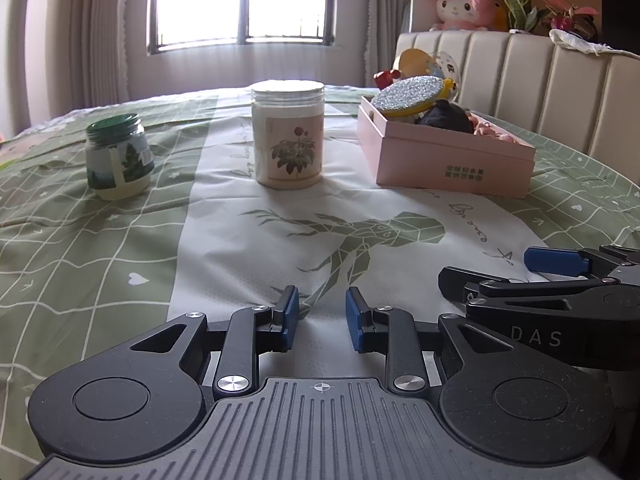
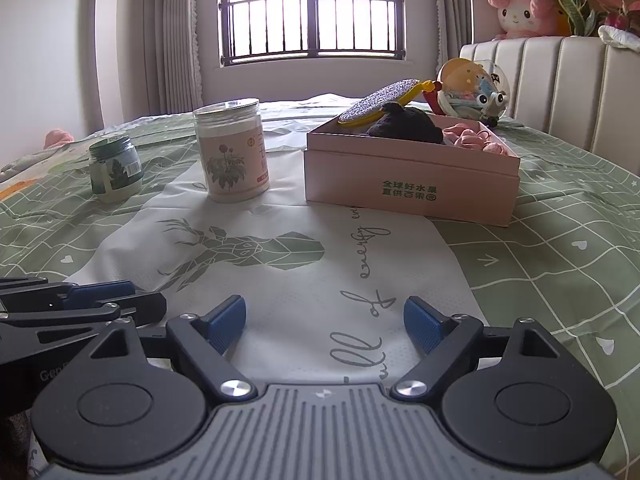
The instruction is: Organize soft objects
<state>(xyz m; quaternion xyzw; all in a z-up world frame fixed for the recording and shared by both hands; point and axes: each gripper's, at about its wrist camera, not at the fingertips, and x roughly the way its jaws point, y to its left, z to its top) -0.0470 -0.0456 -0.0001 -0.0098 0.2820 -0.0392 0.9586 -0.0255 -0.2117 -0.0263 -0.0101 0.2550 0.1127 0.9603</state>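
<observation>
Resting low over a green-and-white bedspread [image 1: 100,240], both hand-held grippers face the same row of items. At far left stands a small green-lidded jar [image 1: 119,157], upright on the green grid part of the cover. To its right, on the white centre panel, stands a taller clear-lidded jar [image 1: 287,134] with a flower label, also upright and well apart from the first. Further right sits an open pink box [image 1: 444,160] with green printed characters on its front wall. Inside it lie a dark soft item [image 1: 446,117], a glittery silver disc with a yellow rim [image 1: 408,94] leaning across the top, and pink soft pieces [image 2: 476,140] in the right part. A round toy with googly eyes [image 2: 474,88] sits just behind the box. A pink plush [image 1: 464,6] rests on the padded headboard [image 1: 520,76] at far right. The left gripper [image 1: 322,318] has its blue pads parted by a moderate gap and holds nothing. The right gripper [image 2: 324,324] is spread wider, also empty. The two grippers lie side by side, close together.
</observation>
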